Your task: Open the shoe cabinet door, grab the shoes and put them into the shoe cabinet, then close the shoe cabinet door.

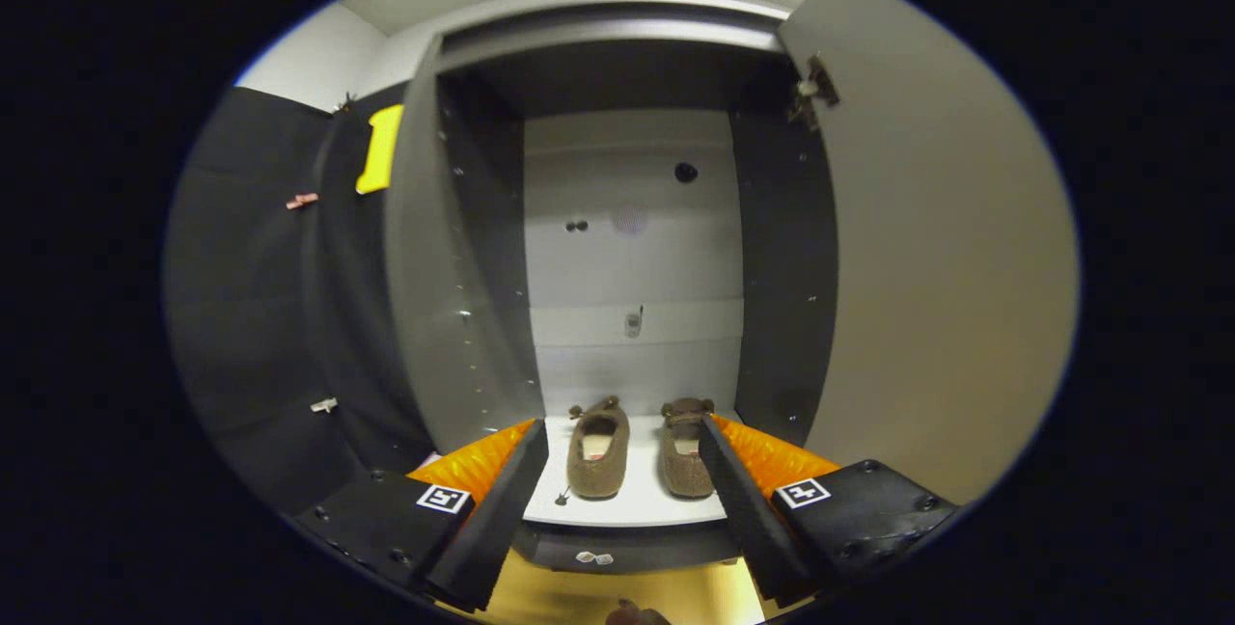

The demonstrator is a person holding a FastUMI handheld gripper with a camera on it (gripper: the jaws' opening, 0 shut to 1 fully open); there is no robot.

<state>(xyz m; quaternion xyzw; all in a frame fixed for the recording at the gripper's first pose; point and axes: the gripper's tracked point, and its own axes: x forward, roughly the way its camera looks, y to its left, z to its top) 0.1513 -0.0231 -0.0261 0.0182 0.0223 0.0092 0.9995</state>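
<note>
Item: my gripper [623, 437], fingers spread wide, holding nothing. Item: pair of brown fuzzy slippers [639, 448], side by side on the white cabinet shelf [637, 506] near its front edge, seen between the fingers. Item: grey cabinet door [946, 258], swung open at right.

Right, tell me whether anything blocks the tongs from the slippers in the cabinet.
Nothing visible does. The open tongs frame the two slippers on the cabinet floor, and the door is swung wide.
</note>
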